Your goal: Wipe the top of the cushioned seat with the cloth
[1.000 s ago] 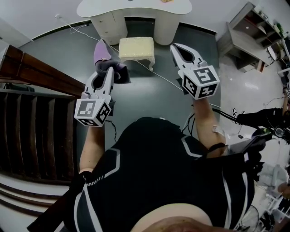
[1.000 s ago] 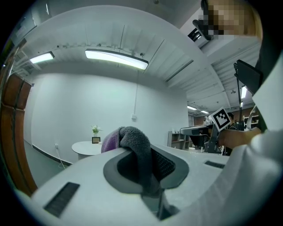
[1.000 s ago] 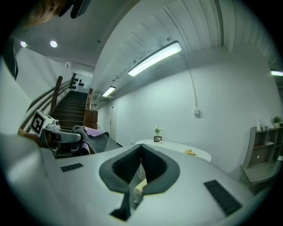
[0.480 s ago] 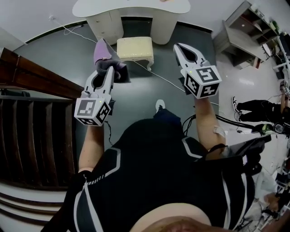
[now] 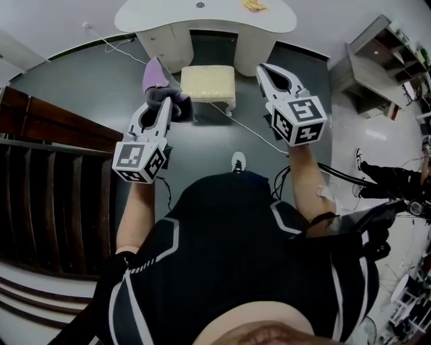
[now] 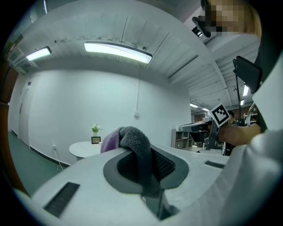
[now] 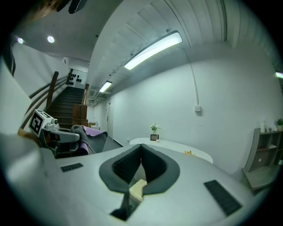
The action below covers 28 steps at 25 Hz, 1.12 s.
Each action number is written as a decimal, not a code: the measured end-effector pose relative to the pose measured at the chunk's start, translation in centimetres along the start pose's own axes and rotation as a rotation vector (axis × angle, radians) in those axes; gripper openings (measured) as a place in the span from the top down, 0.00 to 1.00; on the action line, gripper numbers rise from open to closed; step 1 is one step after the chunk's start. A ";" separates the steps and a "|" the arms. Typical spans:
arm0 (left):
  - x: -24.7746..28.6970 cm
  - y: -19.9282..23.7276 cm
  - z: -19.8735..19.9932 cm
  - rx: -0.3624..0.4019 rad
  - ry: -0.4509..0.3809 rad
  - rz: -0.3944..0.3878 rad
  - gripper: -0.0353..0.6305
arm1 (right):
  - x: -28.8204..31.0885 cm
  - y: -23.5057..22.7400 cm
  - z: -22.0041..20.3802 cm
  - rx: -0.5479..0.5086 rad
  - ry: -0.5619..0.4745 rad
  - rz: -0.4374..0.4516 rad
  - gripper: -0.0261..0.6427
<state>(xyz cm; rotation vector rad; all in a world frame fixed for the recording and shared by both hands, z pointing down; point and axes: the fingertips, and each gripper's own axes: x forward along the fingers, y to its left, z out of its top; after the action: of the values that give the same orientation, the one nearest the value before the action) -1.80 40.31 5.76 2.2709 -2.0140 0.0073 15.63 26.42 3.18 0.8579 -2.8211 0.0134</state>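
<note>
The cushioned seat (image 5: pixel 207 81), a small stool with a pale yellow top, stands on the dark floor ahead, in front of the white table. My left gripper (image 5: pixel 163 104) is held up left of the seat, shut on a grey and purple cloth (image 5: pixel 161 84) that bunches over the jaw tips. In the left gripper view the cloth (image 6: pixel 132 141) hangs down between the closed jaws of that gripper (image 6: pixel 143 159). My right gripper (image 5: pixel 264 69) is raised to the right of the seat, shut with nothing held. A sliver of the seat (image 7: pixel 138 189) shows below its jaws (image 7: pixel 141 148).
A white rounded table (image 5: pixel 202 17) with a small yellow item (image 5: pixel 254 5) stands behind the seat. A white cable (image 5: pixel 249 124) runs across the floor. A dark wooden staircase (image 5: pixel 47 175) is at left, grey shelving (image 5: pixel 377 60) at right, and another person (image 5: pixel 397 182) at far right.
The seat and table have slid slightly right and nearer in the head view as the person steps forward; a shoe now shows. Both grippers keep their hold and pose.
</note>
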 end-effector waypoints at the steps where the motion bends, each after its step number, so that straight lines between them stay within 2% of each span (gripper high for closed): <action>1: 0.9 0.1 0.2 0.001 0.002 0.004 0.89 | 0.6 -0.7 0.2 0.003 -0.001 0.006 0.95; 12: 11.4 -0.1 0.5 0.005 0.037 0.031 0.89 | 4.7 -9.5 0.2 0.021 -0.037 0.049 0.95; 18: 16.2 -1.3 0.0 0.013 0.076 0.018 0.89 | 5.9 -14.0 -0.5 0.055 -0.041 0.070 0.95; 22: 19.2 -1.2 -1.0 0.009 0.097 0.011 0.89 | 7.9 -16.1 -1.9 0.063 -0.031 0.077 0.95; 28: 21.6 0.3 -1.9 0.017 0.134 -0.035 0.89 | 10.8 -16.8 -3.0 0.070 -0.001 0.073 0.95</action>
<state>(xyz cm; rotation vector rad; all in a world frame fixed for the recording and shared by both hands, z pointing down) 0.62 19.10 9.28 2.2498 -1.9146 0.1698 16.67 6.71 7.38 0.7684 -2.8669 0.1229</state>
